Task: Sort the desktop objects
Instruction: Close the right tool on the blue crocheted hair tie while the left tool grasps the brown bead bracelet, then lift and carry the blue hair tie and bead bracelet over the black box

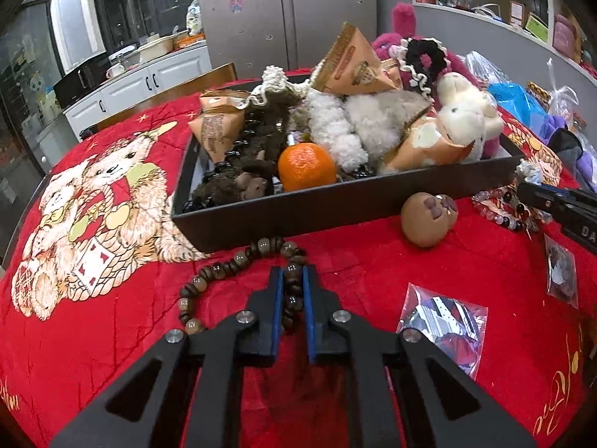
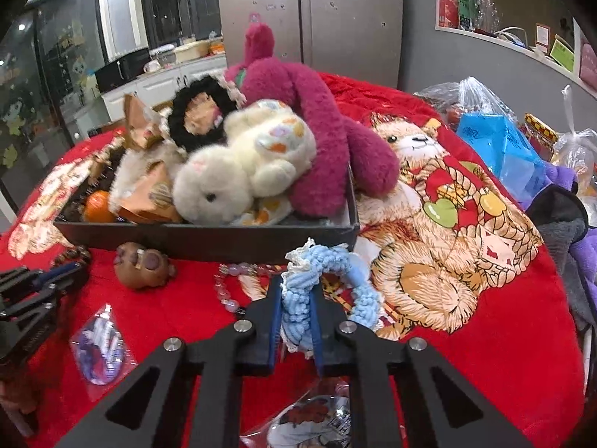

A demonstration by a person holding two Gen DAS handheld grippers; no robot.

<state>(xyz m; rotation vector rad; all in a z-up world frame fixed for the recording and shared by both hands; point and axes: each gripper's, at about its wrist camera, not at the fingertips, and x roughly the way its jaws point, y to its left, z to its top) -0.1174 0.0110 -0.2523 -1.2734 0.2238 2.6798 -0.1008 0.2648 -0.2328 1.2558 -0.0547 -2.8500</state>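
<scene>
Beads of a brown bracelet [image 1: 238, 261] are clamped by the left gripper [image 1: 293, 280] near the black tray [image 1: 298, 209]; a blue scrunchie [image 2: 321, 280] is pinched by the right gripper [image 2: 296, 291].

A box [image 1: 283, 212] sat on the blanket [image 1: 112, 336], full of soft toys. An orange [image 1: 306, 166] lay inside, near the front wall. In front of the box lay a bead bracelet [image 1: 238, 261], and right of it a small toy head [image 1: 429, 220].

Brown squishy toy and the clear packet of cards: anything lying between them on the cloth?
Nothing: in the left wrist view only bare red cloth lies between the brown squishy toy and the clear packet.
</scene>
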